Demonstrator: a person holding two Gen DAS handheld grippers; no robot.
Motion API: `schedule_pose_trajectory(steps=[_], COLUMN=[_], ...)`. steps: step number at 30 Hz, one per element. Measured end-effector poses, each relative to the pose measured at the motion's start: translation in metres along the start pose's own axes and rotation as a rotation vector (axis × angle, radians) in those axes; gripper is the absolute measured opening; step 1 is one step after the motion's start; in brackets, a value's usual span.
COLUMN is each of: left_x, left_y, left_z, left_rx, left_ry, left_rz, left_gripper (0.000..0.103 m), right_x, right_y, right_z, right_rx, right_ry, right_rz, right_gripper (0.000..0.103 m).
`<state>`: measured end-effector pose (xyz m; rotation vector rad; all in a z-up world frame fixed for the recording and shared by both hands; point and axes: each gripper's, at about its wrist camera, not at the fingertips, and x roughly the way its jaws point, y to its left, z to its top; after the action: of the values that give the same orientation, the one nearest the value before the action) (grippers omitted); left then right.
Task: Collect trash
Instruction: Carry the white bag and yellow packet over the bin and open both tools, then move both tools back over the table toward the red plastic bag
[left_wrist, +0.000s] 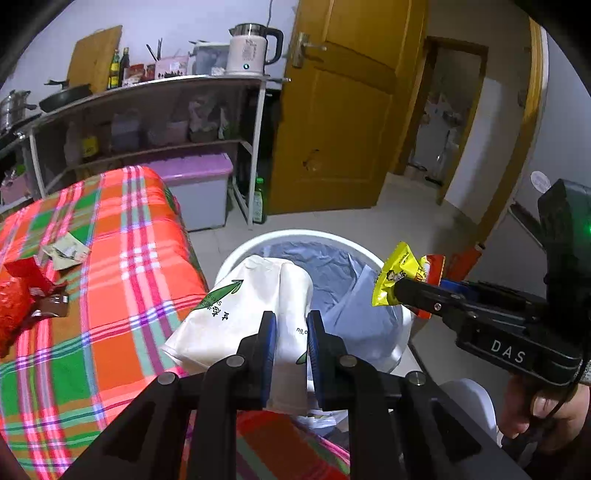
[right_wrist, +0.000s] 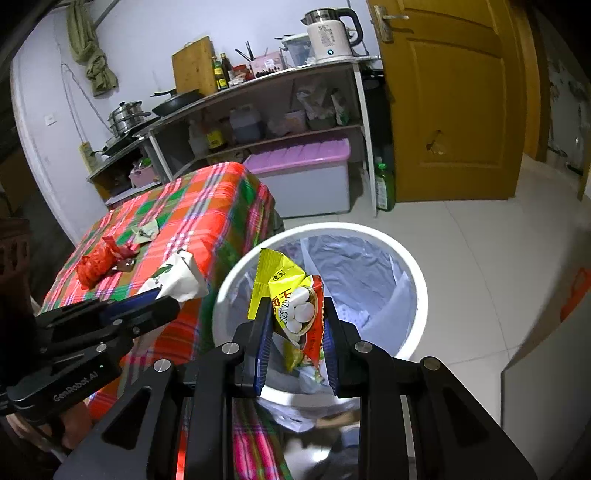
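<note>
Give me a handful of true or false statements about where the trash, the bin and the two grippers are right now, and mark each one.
1. The left gripper is shut on a white paper package. True.
2. The right gripper holds nothing. False: it is shut on a yellow and red snack wrapper.
3. The white bin has a plastic liner inside. True.
4. The checked tablecloth has been cleared of trash. False: a red wrapper and a small crumpled packet lie on it.
5. The bin stands on top of the table. False: it stands on the floor beside the table.
</note>
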<state>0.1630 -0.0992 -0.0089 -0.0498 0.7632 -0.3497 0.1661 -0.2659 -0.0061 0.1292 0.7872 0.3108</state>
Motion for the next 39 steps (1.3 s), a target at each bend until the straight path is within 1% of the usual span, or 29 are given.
schedule_pose_trajectory(steps=[13,20,24,26,29,32,39], left_x=[0.036,0.053,0.062,0.065,0.066,0.064,0.046], left_y=[-0.005,-0.009,-0.014,-0.013,-0.013,-0.013,-0.011], left_z=[0.004,0.004,0.002,0.003,0.003,0.003,0.006], left_rx=[0.003,0.012,0.024,0.023,0.019,0.010,-0.004], left_ry=[0.056,0.089,0.123,0.135,0.139,0.133,0.079], left_rz=[-0.038,-0.043,-0.042,-0.047,-0.054,-0.064,-0.067], left_gripper=[0.018,0.018,0.018,0.019,0.020,0.024,0.025], right_x=[0.023,0.035,0.041,0.043,0.042,0.038,0.023], right_y=[-0.019,-0.029,-0.033,-0.034,-0.036,-0.036,-0.034], right_z=[-0.006,-0.015,-0.019,-0.021,-0.020,-0.019,-0.014], right_rx=[0.031,0.045,0.043,0.045,0.054,0.058,0.054], right_ry=[0.064,0.101,0.129,0.135,0.127,0.114,0.069], right_rz=[-0.022,-0.042,-0.048,-0.057,-0.055,-0.055,-0.059], right_gripper=[0.026,0.027,0.027,0.031,0.049,0.050,0.050])
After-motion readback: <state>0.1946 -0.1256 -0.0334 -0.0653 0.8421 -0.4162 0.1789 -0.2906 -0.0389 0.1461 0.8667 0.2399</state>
